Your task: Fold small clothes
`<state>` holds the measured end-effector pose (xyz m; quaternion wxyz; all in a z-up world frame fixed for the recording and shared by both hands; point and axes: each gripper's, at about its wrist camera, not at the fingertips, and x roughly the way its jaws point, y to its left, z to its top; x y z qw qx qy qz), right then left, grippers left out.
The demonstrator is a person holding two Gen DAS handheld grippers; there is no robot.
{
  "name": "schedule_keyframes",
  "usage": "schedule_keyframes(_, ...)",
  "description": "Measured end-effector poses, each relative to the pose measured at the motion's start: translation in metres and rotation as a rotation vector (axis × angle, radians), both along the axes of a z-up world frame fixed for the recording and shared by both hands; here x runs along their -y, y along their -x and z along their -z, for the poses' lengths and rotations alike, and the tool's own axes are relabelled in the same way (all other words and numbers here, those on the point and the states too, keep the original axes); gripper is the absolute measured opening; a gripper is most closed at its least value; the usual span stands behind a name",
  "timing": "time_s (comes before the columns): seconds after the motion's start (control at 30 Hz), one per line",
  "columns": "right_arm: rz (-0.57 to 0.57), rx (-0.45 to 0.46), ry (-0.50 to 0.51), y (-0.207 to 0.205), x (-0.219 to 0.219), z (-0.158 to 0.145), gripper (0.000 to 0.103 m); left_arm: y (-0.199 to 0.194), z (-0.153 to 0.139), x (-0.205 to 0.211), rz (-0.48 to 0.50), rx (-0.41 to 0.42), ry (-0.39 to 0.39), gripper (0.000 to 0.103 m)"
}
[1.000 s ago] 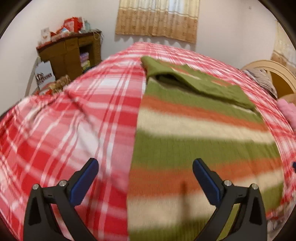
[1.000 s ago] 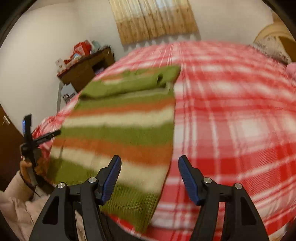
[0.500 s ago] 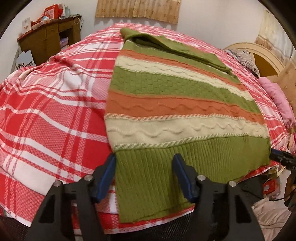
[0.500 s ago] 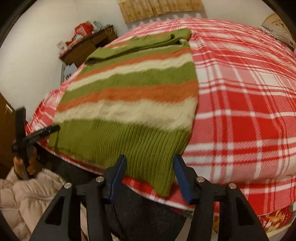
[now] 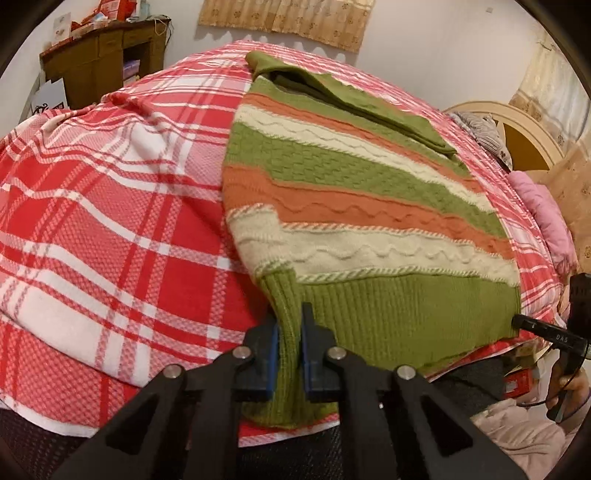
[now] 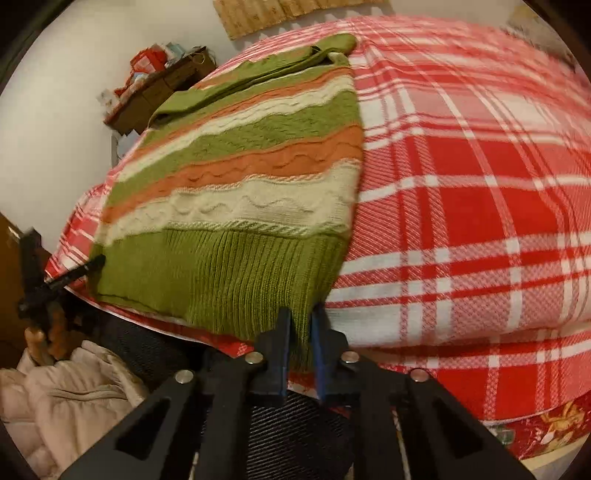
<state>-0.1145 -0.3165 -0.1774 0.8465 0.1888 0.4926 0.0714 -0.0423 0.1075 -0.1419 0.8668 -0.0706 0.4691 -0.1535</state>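
On the bed [image 5: 110, 206], under its red-and-white plaid cover, the striped knit sweater [image 5: 369, 206] lies flat with its green ribbed hem toward you and a sleeve folded across its far end. At the far left of the room, beyond the bed, a wooden cabinet [image 5: 99, 70] stands against the wall with red boxes on top, and a patterned curtain [image 5: 288, 18] hangs on the wall behind the bed.

Your left gripper [image 5: 289, 332] is at the left corner of the hem. Its jaws have come almost fully together and are pinching the green ribbing, which bunches into a narrow upright fold between the blue pads [image 5: 272, 350]. The corner is pulled up a little off the cover, and the cream and orange stripes just above it are creased toward the grip.

Moving right along the hem, the ribbing lies smooth on the bed to the opposite corner. There your right gripper [image 6: 300, 332] is closing its jaws on the right corner, with a thin wedge of green knit caught between the pads [image 6: 283, 343] at the bed's near edge. To the right of the sweater the plaid cover is bare, and a pink pillow [image 5: 546, 218] lies at the headboard [image 5: 517, 125] side.
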Motion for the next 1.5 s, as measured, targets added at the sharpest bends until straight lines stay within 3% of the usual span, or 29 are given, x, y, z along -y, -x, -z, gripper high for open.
schedule_keyframes(0.2,-0.037,0.116,-0.110,-0.009,0.000,-0.040,0.007,-0.009,-0.031,0.002,0.038,0.022,0.087,0.010)
schedule_keyframes(0.37,-0.040,0.230,-0.200,-0.053,0.006,-0.079,0.005,-0.048,-0.065,0.012,0.066,0.065,0.135,0.010)
schedule_keyframes(0.5,0.009,0.272,-0.140,-0.102,0.016,-0.094,0.002,-0.091,-0.077,0.022,0.068,0.071,0.139,0.010)
schedule_keyframes(0.57,0.054,0.283,-0.123,-0.124,0.024,-0.094,0.002,-0.111,-0.077,0.030,0.061,0.075,0.104,0.010)
schedule_keyframes(0.7,0.098,0.287,-0.034,-0.147,0.032,-0.090,0.002,-0.146,-0.069,0.035,0.039,0.023,0.077,0.010)
schedule_keyframes(0.8,0.043,0.294,-0.025,-0.140,0.023,-0.089,0.002,-0.156,-0.062,0.041,0.041,-0.003,0.052,0.010)
schedule_keyframes(0.9,-0.081,0.224,0.086,-0.129,0.006,-0.083,0.003,-0.153,-0.057,0.046,0.063,-0.002,0.023,0.010)
schedule_keyframes(1.07,-0.274,0.108,0.173,-0.115,-0.019,-0.059,0.008,-0.139,-0.052,0.048,0.083,0.025,0.000,0.010)
schedule_keyframes(1.13,-0.318,0.081,0.180,-0.113,-0.023,-0.050,0.033,-0.140,-0.052,0.045,0.074,0.023,0.010,0.010)
schedule_keyframes(1.17,-0.336,0.081,0.159,-0.113,-0.023,-0.047,0.061,-0.138,-0.052,0.043,0.070,0.024,0.015,0.010)
schedule_keyframes(1.2,-0.355,0.092,0.123,-0.111,-0.023,-0.047,0.071,-0.137,-0.053,0.042,0.067,0.028,0.016,0.010)
schedule_keyframes(1.3,-0.392,0.125,0.088,-0.112,-0.027,-0.052,0.071,-0.132,-0.055,0.040,0.069,0.039,0.008,0.010)
schedule_keyframes(1.37,-0.438,0.152,0.199,-0.111,-0.040,-0.052,0.070,-0.131,-0.054,0.039,0.070,0.036,-0.002,0.010)
schedule_keyframes(1.4,-0.476,0.155,0.239,-0.110,-0.046,-0.051,0.060,-0.130,-0.053,0.039,0.069,0.034,-0.005,0.010)
schedule_keyframes(1.47,-0.578,0.109,0.267,-0.109,-0.059,-0.043,0.050,-0.129,-0.052,0.039,0.065,0.028,-0.003,0.010)
schedule_keyframes(1.5,-0.635,0.075,0.277,-0.108,-0.065,-0.037,0.050,-0.128,-0.051,0.039,0.065,0.023,0.005,0.010)
